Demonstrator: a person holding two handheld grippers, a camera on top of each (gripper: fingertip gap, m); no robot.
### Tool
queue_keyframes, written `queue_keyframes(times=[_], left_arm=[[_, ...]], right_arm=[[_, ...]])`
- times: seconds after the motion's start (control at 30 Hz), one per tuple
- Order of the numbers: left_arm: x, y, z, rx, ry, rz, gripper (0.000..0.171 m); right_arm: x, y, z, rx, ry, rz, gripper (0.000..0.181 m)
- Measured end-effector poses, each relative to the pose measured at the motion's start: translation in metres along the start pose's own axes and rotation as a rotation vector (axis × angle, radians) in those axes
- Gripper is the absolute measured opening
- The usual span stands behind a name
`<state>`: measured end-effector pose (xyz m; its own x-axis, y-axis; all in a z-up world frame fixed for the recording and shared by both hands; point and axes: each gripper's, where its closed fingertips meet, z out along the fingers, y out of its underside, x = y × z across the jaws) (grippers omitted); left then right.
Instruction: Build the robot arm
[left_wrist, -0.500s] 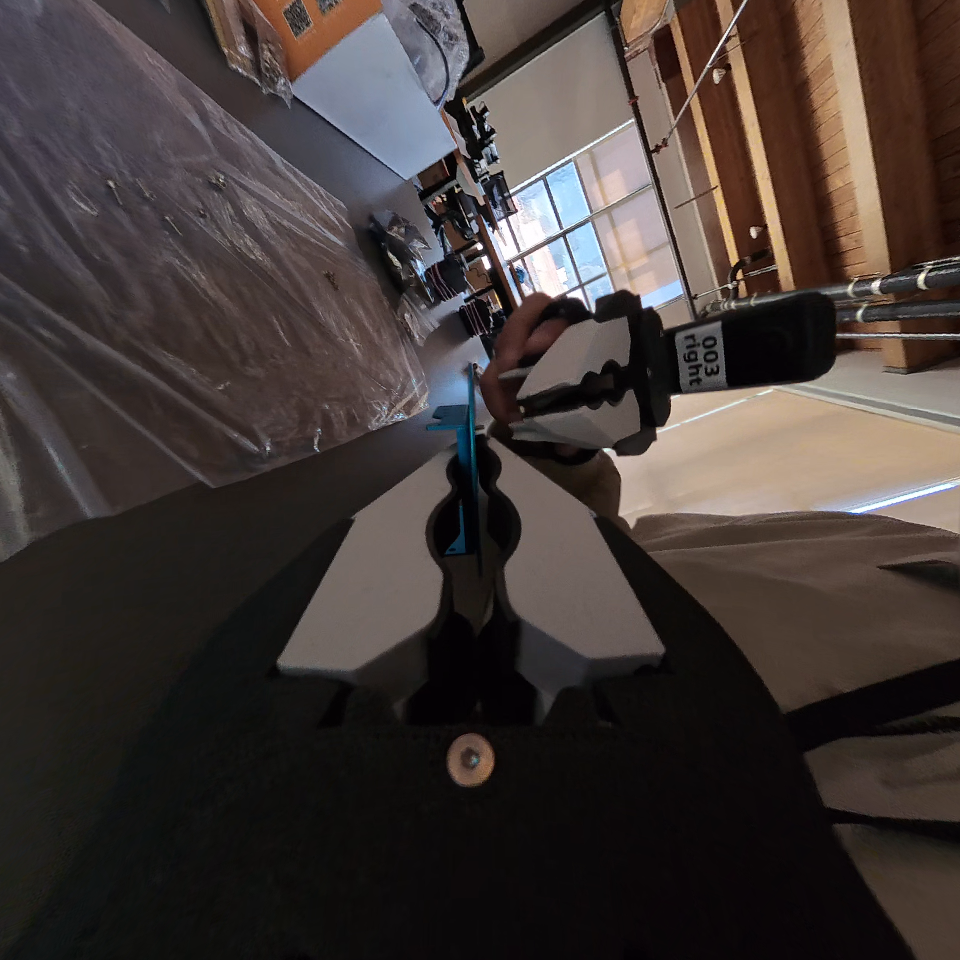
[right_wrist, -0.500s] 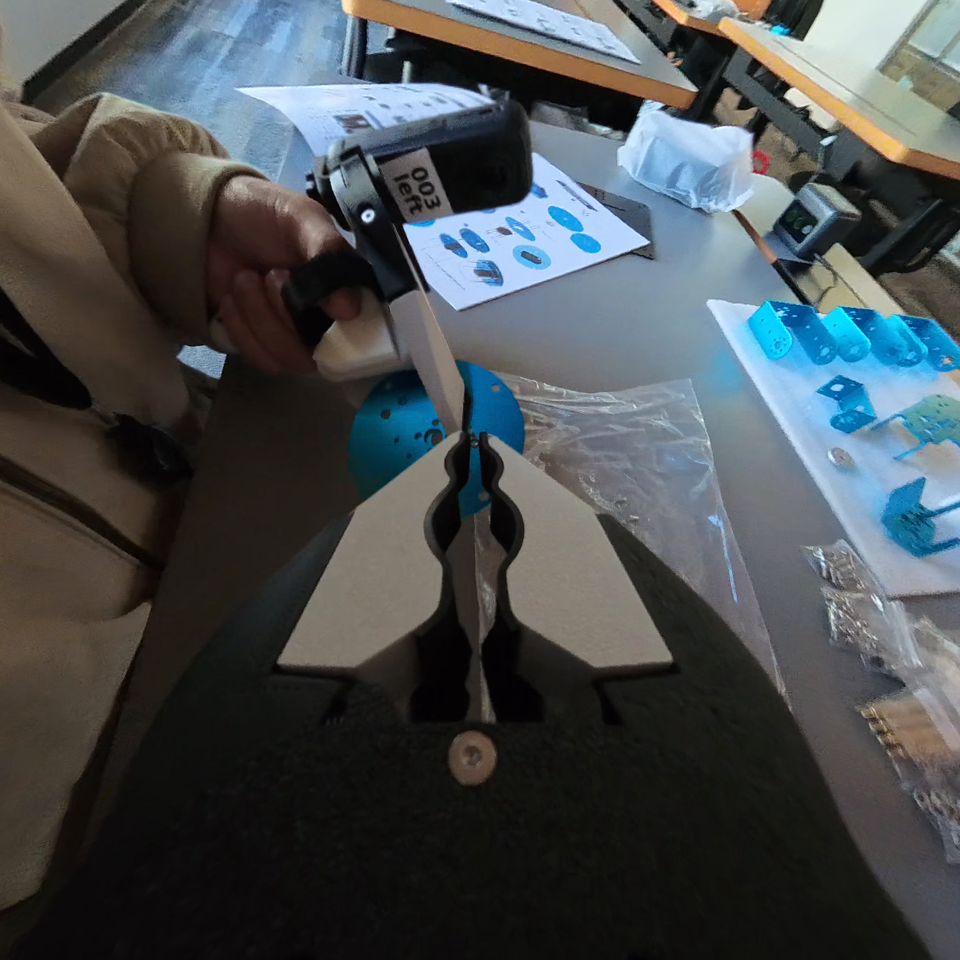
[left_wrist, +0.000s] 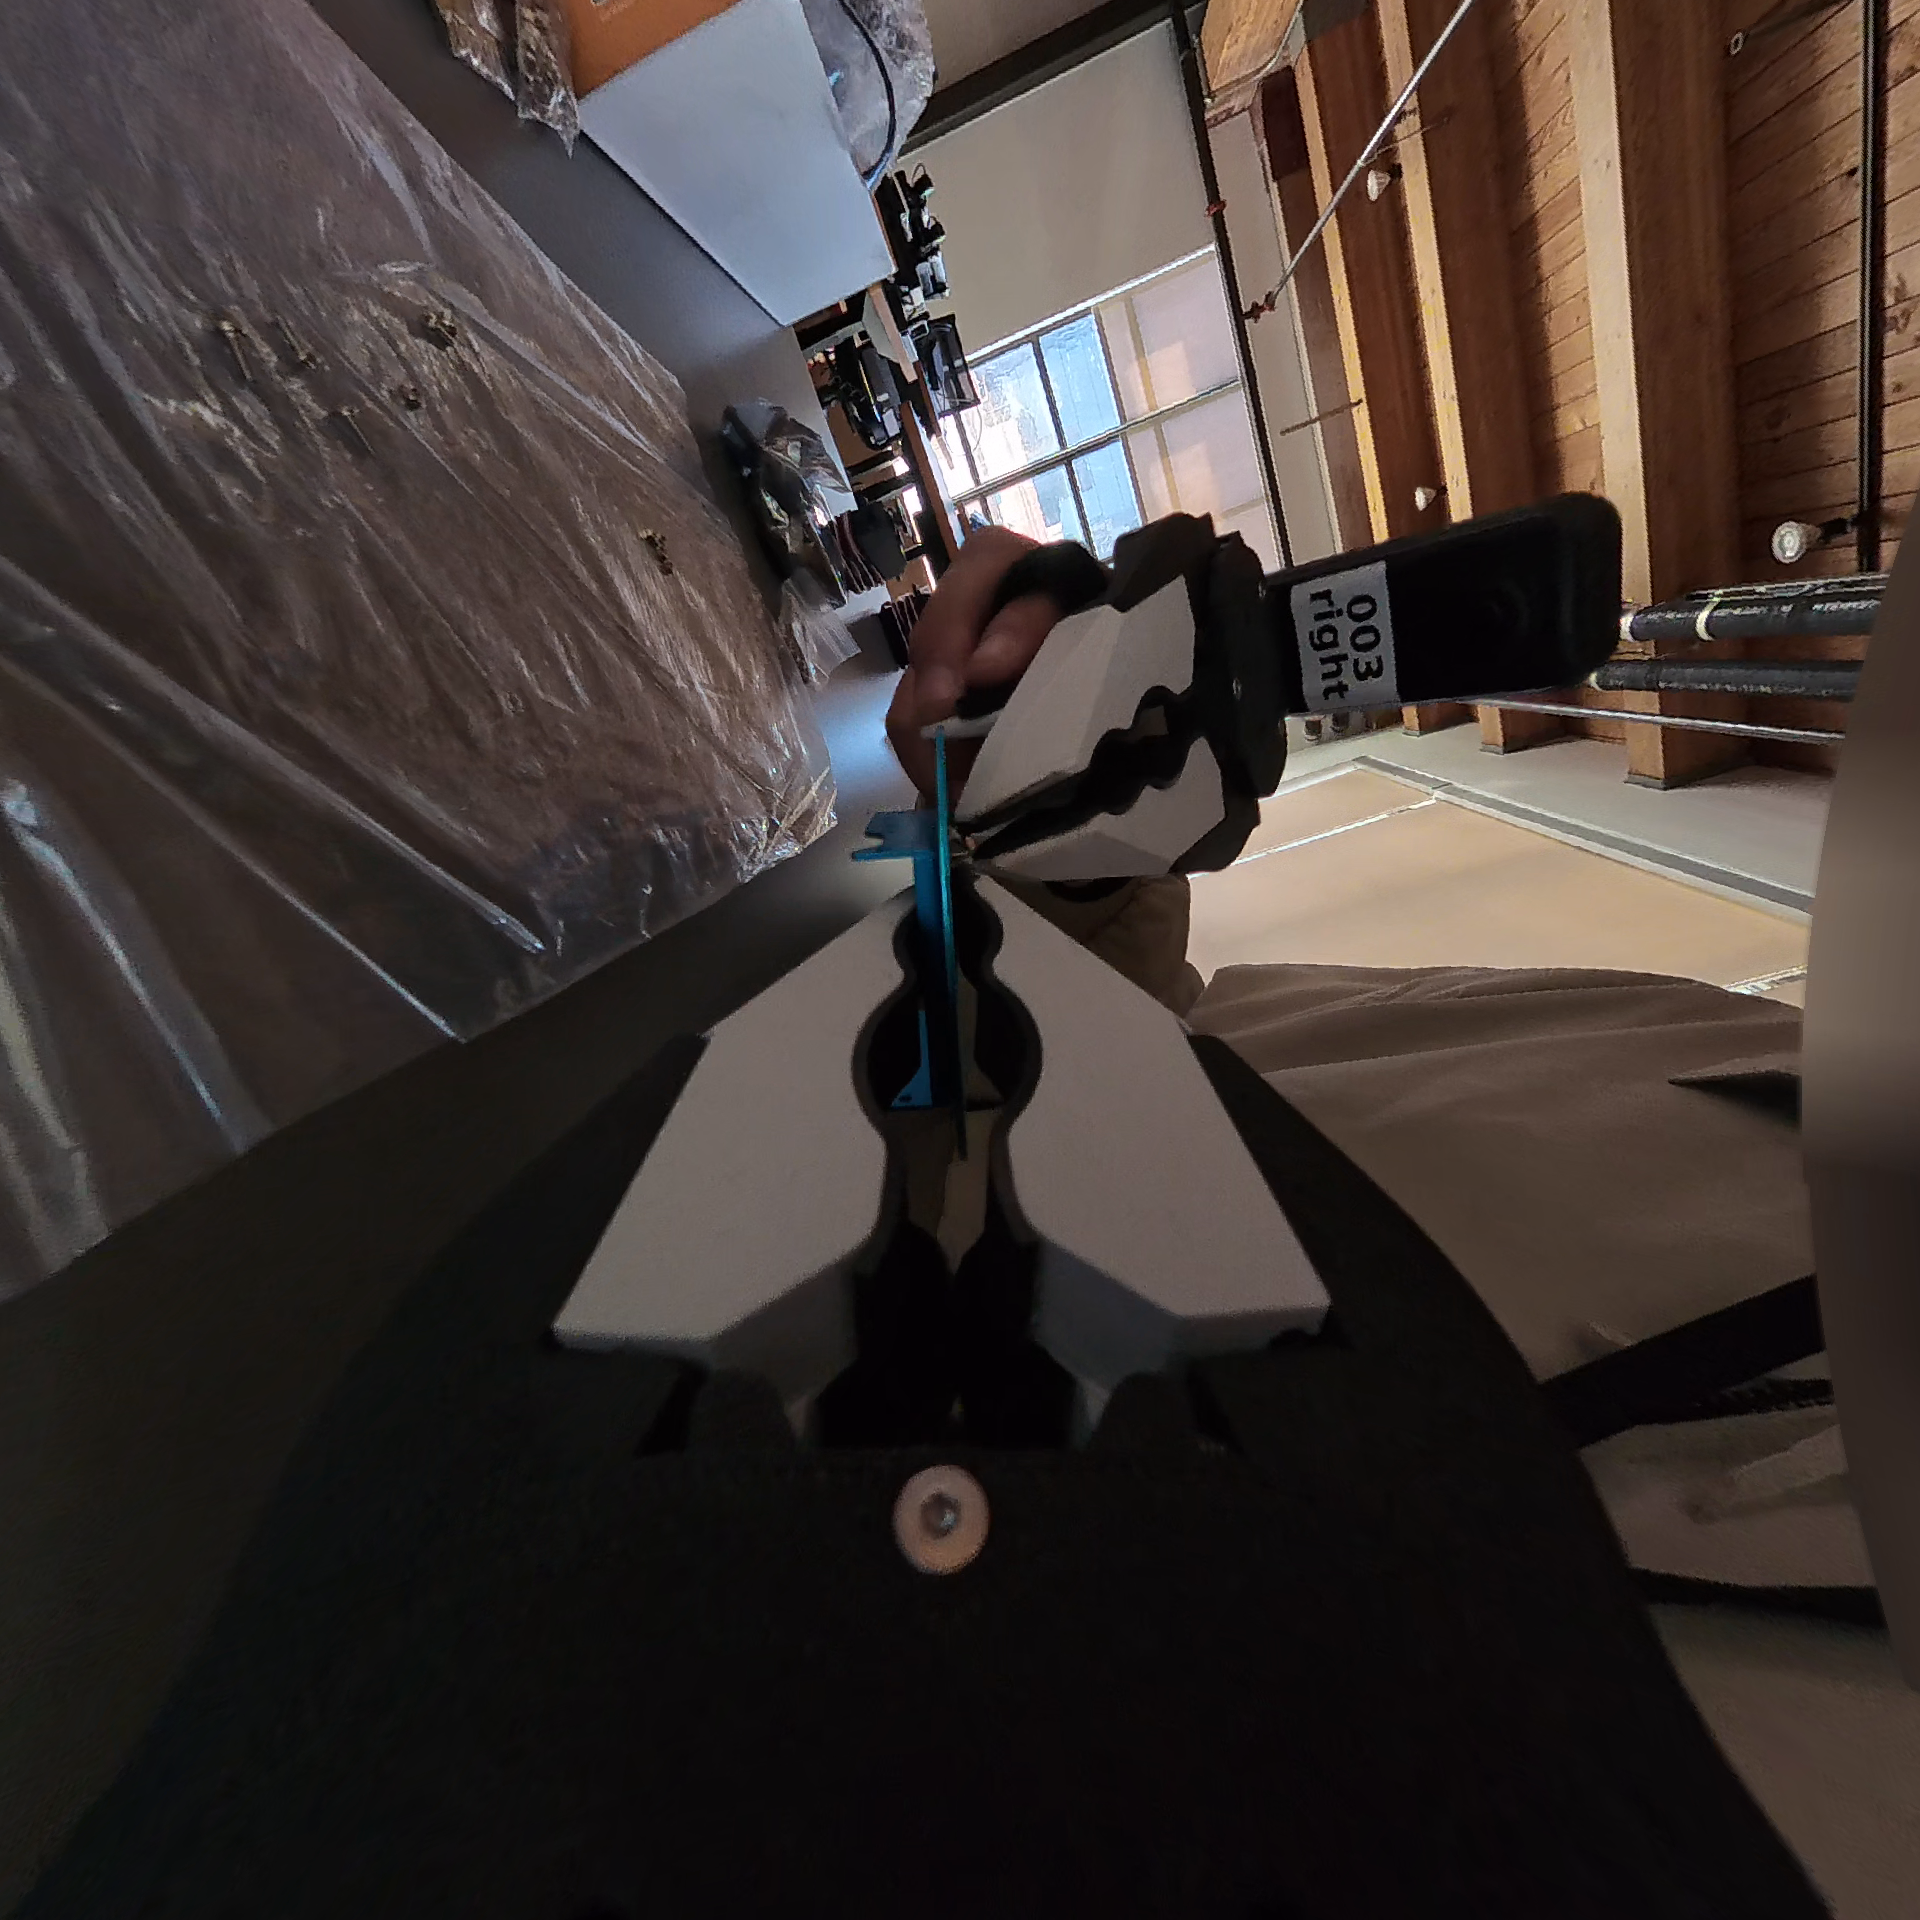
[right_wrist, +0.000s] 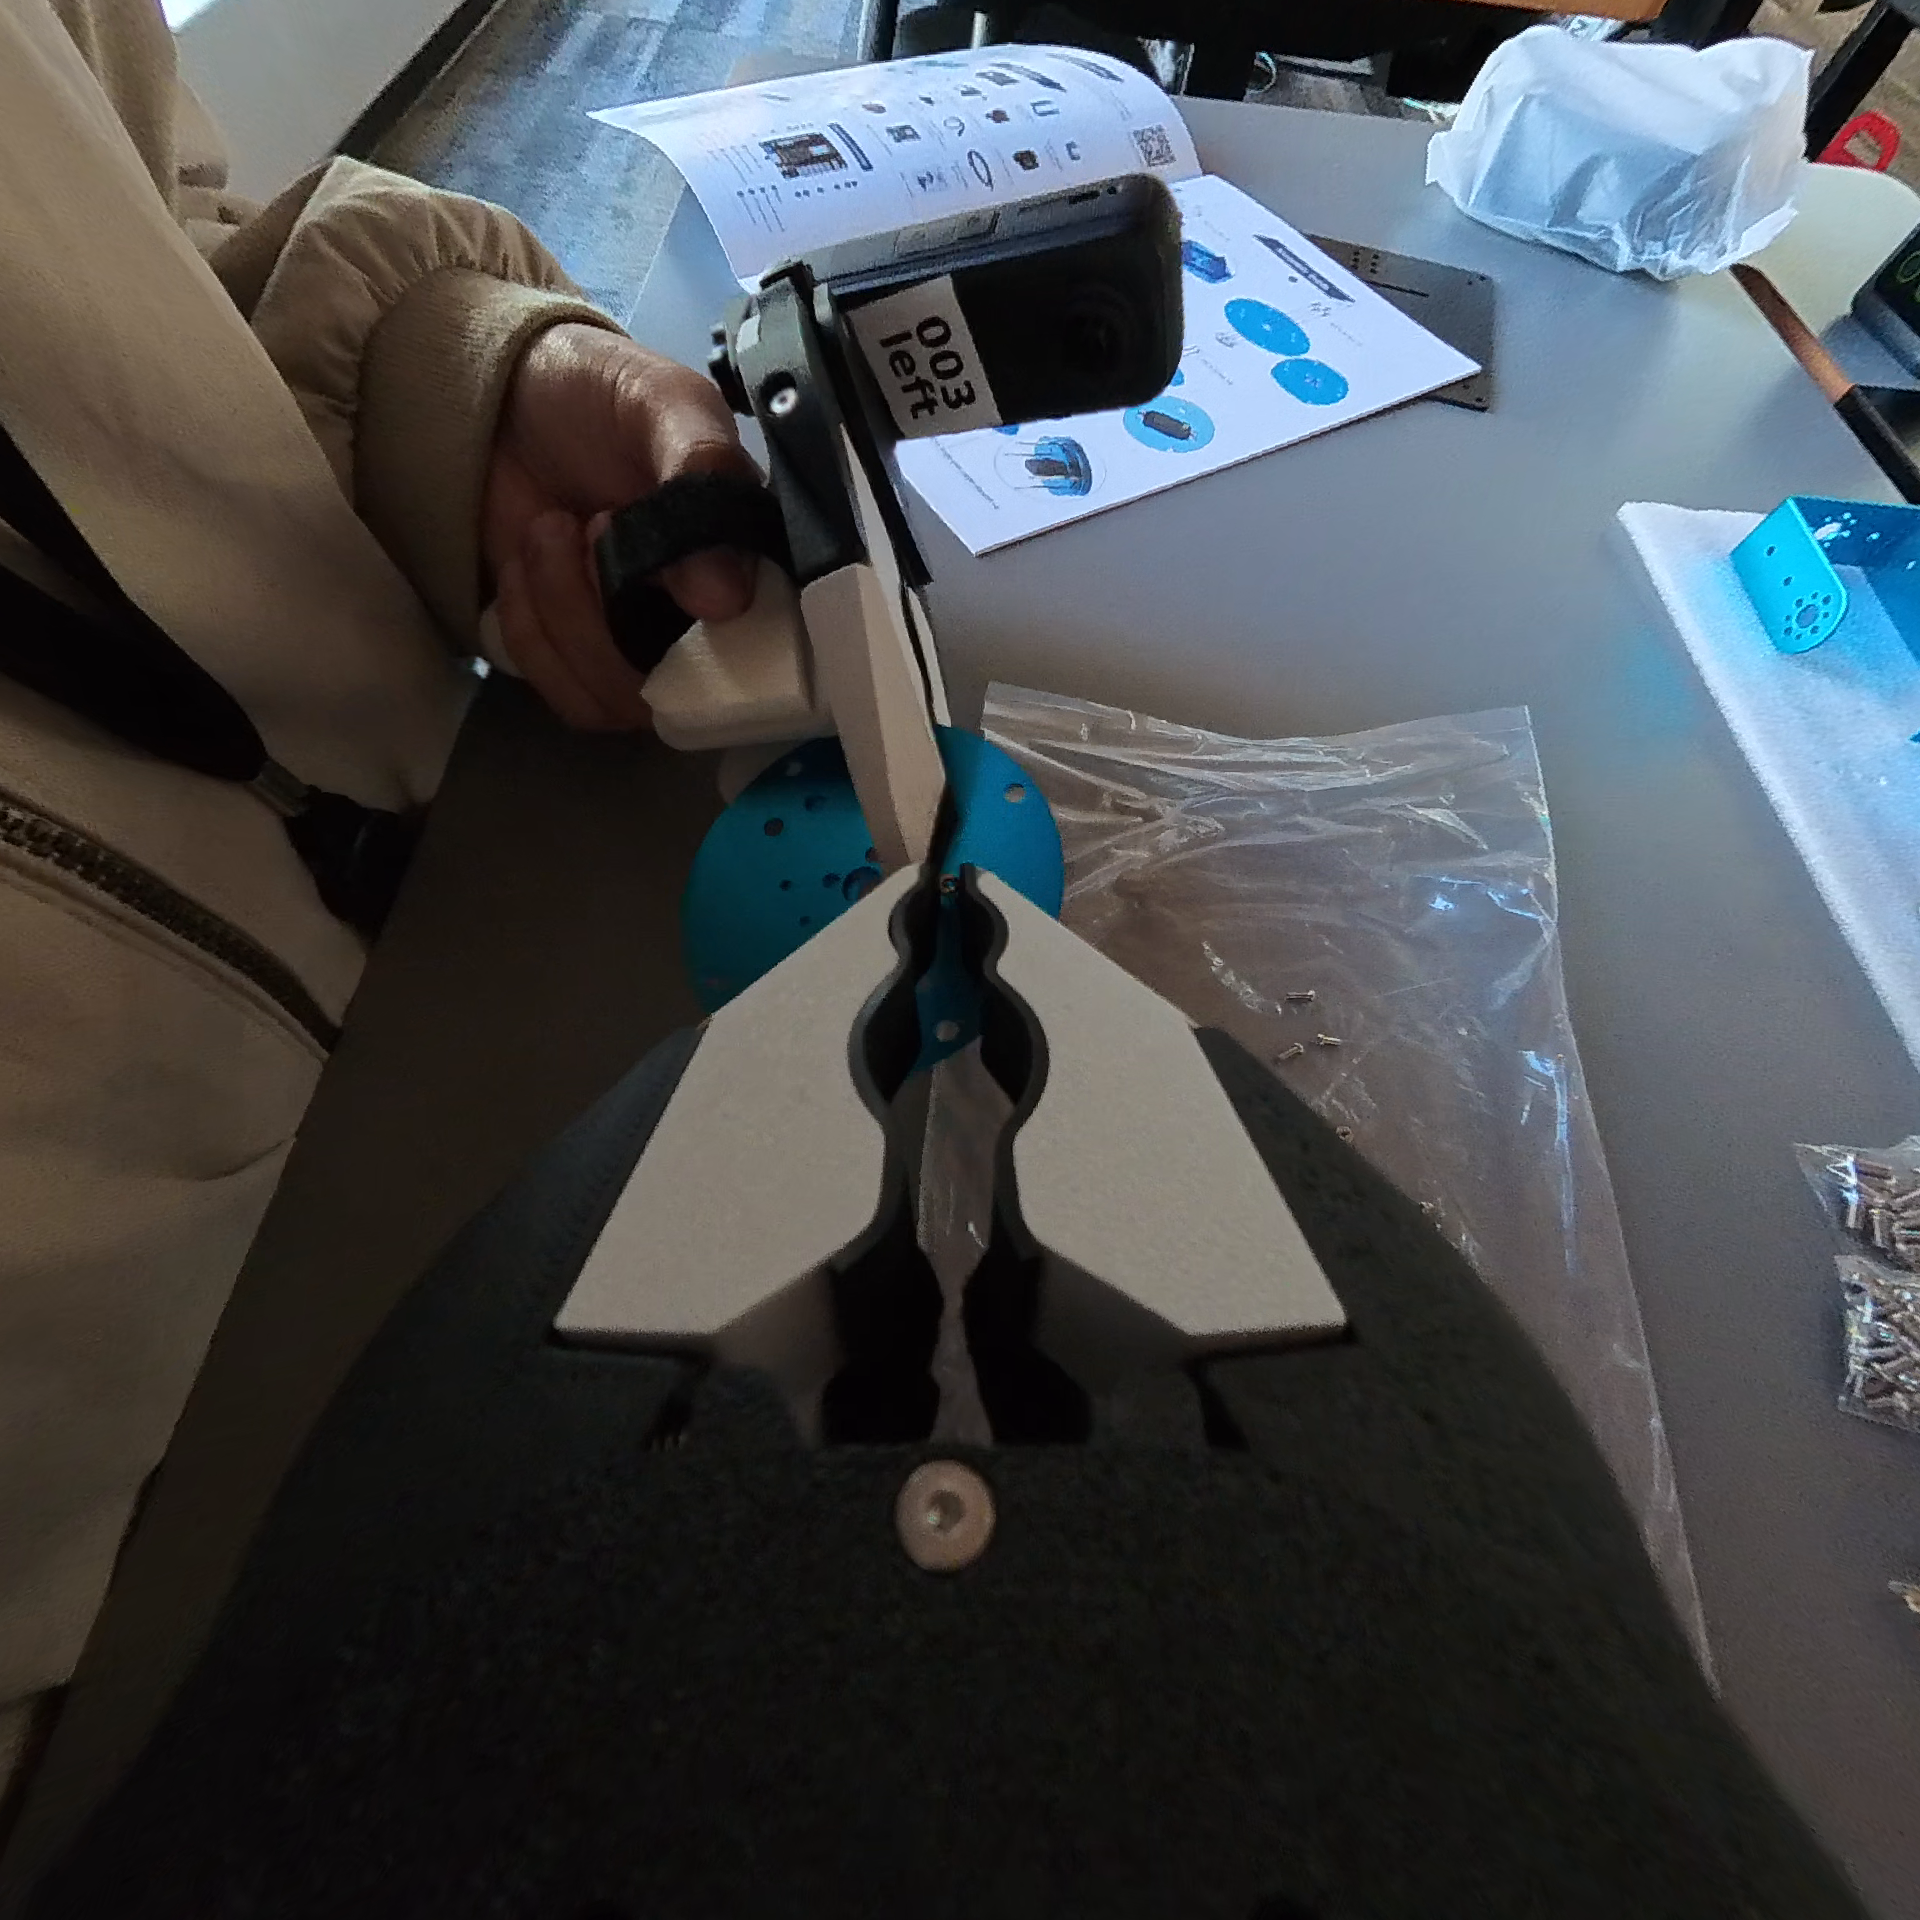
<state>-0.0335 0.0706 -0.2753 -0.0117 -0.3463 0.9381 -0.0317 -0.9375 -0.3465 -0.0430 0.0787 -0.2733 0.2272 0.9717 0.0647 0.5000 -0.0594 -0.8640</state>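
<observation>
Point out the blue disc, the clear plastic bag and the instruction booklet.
blue disc (right_wrist: 764, 883), right wrist view, flat perforated face.
clear plastic bag (right_wrist: 1382, 935), right wrist view, crinkled middle.
instruction booklet (right_wrist: 1340, 358), right wrist view, open right-hand page.

You see a bright blue round plate dotted with small dark holes. Your left gripper has white fingers on a black body; your right gripper shows pale grey fingers against matt black foam. The table is plain grey. The plastic bag is clear with glossy creases. The booklet is white with blue circular diagrams. Your sleeve is beige. The bracket is blue on a white foam sheet.
</observation>
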Motion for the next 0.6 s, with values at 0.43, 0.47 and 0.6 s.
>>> queue_keyframes(times=[0.43,0.47,0.6], left_arm=[[0.0028,0.0025,0.0032,-0.01,0.013,0.011,0.001],[0.0032,0.0024,0.0031,-0.01,0.015,0.011,0.001],[0.0039,0.003,0.003,-0.01,0.02,0.008,0.001]], right_arm=[[-0.0026,-0.0008,-0.003,-0.003,-0.05,0.033,0.002],[-0.003,-0.0011,-0.0032,-0.001,-0.054,0.035,0.002],[-0.0038,-0.0014,-0.0034,0.0,-0.065,0.042,0.002]])
